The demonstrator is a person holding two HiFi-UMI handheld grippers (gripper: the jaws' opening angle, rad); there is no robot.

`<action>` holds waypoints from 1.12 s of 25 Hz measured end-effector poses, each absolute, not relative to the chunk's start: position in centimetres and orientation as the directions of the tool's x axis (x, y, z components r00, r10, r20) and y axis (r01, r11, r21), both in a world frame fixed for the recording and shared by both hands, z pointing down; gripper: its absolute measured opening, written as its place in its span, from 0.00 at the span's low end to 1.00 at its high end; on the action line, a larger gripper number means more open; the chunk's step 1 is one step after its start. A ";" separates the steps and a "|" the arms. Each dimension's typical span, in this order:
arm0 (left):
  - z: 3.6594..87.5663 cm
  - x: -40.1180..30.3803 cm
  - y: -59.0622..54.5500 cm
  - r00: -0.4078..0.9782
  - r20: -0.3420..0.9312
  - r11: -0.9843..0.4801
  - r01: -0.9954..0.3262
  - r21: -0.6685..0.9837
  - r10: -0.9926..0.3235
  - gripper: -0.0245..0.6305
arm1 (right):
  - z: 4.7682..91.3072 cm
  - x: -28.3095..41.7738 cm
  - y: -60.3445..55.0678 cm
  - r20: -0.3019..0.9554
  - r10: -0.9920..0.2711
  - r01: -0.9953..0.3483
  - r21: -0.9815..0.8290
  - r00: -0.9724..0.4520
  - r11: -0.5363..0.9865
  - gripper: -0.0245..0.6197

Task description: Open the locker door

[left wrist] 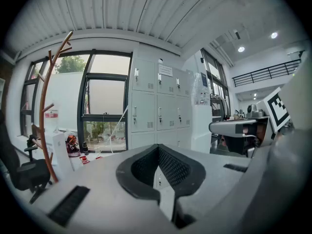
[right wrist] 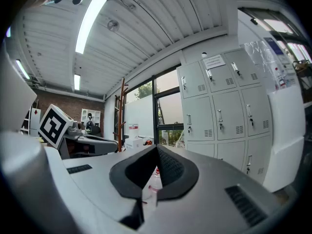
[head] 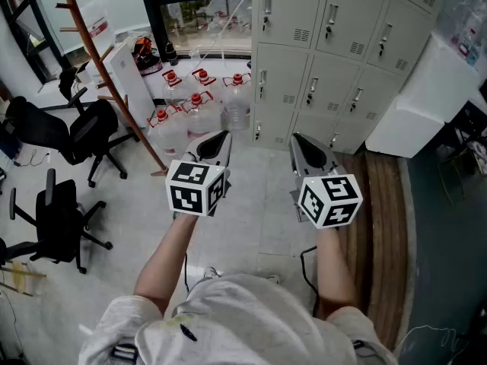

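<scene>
A bank of grey lockers [head: 327,44] stands ahead and to the right, every door closed, each with a small upright handle [head: 331,21]. I hold both grippers at waist height, well short of the lockers. The left gripper [head: 219,137] is shut with nothing in it, and the right gripper [head: 299,140] is likewise shut and empty. In the left gripper view the left gripper's [left wrist: 158,148] jaws meet at the tips, with the lockers [left wrist: 161,106] far behind them. In the right gripper view the right gripper [right wrist: 157,148] has its tips together, and the lockers [right wrist: 224,111] rise to the right.
Several red-capped water bottles [head: 198,105] sit on the floor left of the lockers, below a window. A wooden coat rack [head: 99,59] and two black office chairs [head: 68,135] [head: 57,219] stand at the left. A white cabinet [head: 426,97] flanks the lockers' right side.
</scene>
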State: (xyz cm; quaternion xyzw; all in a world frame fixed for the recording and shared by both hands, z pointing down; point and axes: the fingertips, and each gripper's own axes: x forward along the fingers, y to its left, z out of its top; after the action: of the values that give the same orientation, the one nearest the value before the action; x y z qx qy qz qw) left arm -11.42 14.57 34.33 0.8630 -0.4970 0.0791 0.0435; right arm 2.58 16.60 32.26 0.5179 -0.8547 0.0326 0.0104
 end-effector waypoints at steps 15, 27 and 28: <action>34.6 -4.6 14.8 0.477 0.204 -0.491 -0.871 -0.022 -0.855 0.04 | 32.8 8.1 16.7 0.037 -0.860 -0.859 -0.065 -0.510 0.507 0.03; 34.9 0.1 13.8 0.490 0.205 -0.504 -0.863 -0.021 -0.847 0.04 | 33.2 11.7 16.5 0.023 -0.822 -0.822 -0.032 -0.569 0.569 0.03; 35.0 0.2 13.5 0.490 0.204 -0.504 -0.864 -0.020 -0.848 0.04 | 33.3 11.8 16.1 0.027 -0.822 -0.823 -0.031 -0.568 0.568 0.03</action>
State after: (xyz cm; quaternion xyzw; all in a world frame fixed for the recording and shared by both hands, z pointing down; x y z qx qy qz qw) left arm 0.18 13.47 34.96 0.8620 -0.4963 0.0939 0.0427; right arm 11.80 16.14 33.26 0.4645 -0.8853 0.0199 0.0045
